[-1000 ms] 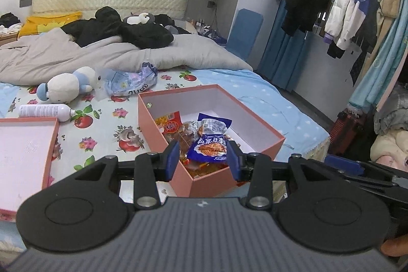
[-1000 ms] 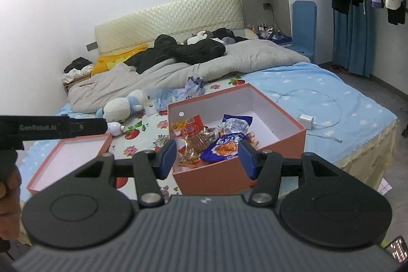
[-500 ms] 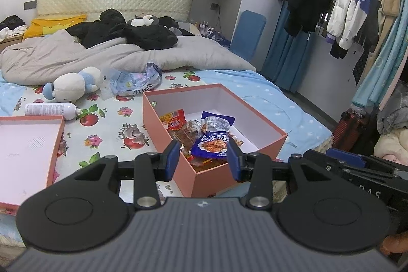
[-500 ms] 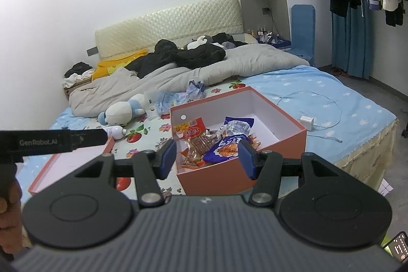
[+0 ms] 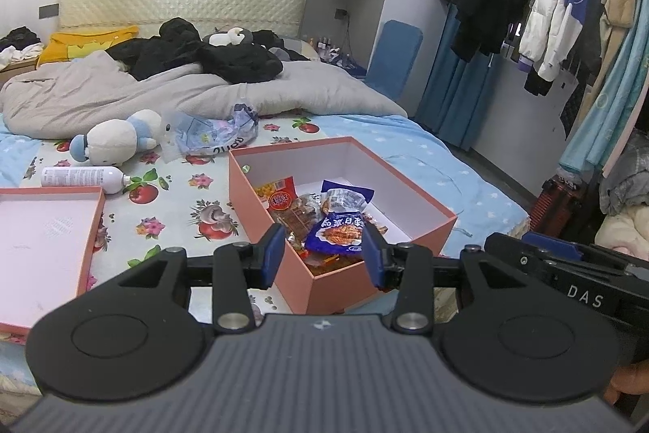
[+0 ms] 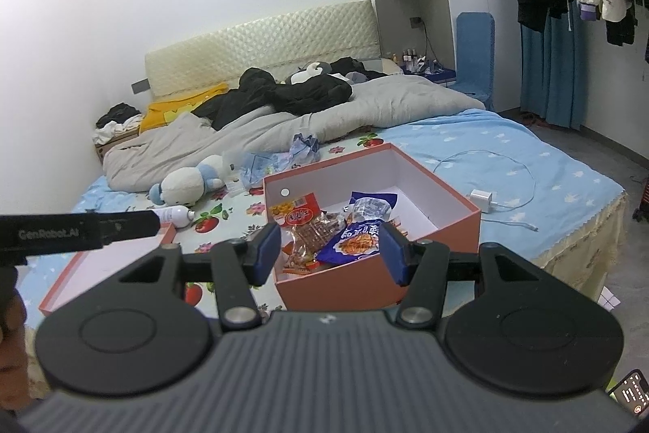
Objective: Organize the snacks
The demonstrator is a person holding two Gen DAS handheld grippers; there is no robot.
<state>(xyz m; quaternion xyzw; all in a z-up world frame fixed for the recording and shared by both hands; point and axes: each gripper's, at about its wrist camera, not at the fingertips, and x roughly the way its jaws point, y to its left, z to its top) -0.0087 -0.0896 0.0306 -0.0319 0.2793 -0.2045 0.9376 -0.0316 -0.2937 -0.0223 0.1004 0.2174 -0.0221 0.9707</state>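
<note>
Sitting on the bed [image 5: 134, 214] near its foot edge, the pink box [image 5: 284, 201] is the landmark for everything else. Inside the box, bunched toward its near corner, lie the snacks: a blue snack packet [image 5: 338, 230] on top, a red-labelled snack bag [image 5: 280, 195] just behind it and clear-wrapped brown snacks [image 5: 300, 216] between the two. The box lid [image 5: 44, 242] lies upturned to the left of the box, well apart from it. Beyond the box, a white spray can [image 5: 81, 177], a plush toy [image 5: 113, 141] and a crumpled plastic bag [image 5: 215, 136] rest on the flowered sheet. To the right of the box a white charger [image 6: 481, 198] and its cable lie on the blue sheet.

Both the left gripper [image 5: 322, 254] and the right gripper [image 6: 330, 252] hang short of the box, jaws about half open and holding nothing.
</note>
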